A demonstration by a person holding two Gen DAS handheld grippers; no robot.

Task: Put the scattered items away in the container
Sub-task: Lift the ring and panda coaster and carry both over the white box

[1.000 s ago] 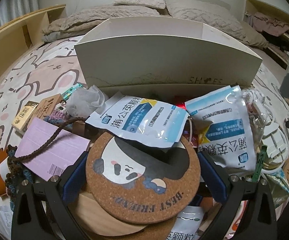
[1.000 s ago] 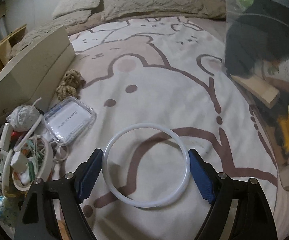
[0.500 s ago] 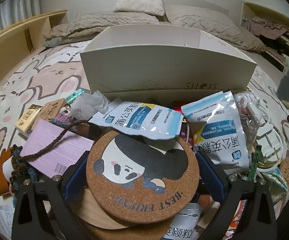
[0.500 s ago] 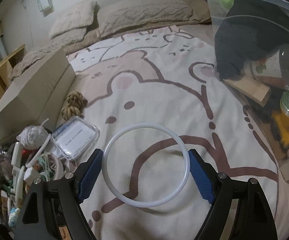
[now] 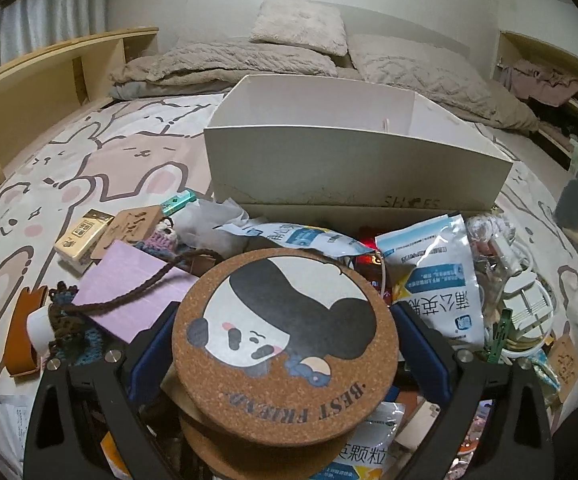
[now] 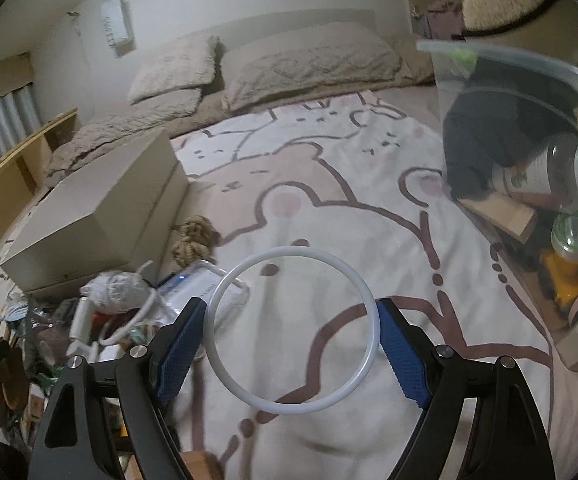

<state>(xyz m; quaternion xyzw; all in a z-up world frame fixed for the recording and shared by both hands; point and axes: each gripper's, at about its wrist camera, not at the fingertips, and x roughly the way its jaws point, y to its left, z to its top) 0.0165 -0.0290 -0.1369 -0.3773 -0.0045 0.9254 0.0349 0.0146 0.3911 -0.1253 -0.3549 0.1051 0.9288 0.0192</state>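
Note:
My left gripper (image 5: pixel 285 332) is shut on a round cork coaster (image 5: pixel 285 344) with a panda picture, its blue pads pressing on both edges. It hangs over a pile of clutter, short of the open white box (image 5: pixel 353 168). A second cork disc (image 5: pixel 249 456) shows just under the coaster. In the right wrist view my right gripper (image 6: pixel 291 332) is shut on a thin white ring (image 6: pixel 293 250), held above the bedspread. The same white box (image 6: pixel 89 216) stands to its left.
Blue-and-white sachets (image 5: pixel 437 280), a purple card (image 5: pixel 129 280) and a small gold box (image 5: pixel 81 236) lie before the box. A rope knot (image 6: pixel 193 240), a clear case (image 6: pixel 205 288) and a yarn ball (image 6: pixel 117 288) lie beside it. A clear bin (image 6: pixel 529 200) stands at the right.
Both grippers have risen and tipped upward with their loads. The coaster has come up off the pile and the ring off the bedspread. The box's inside shows more.

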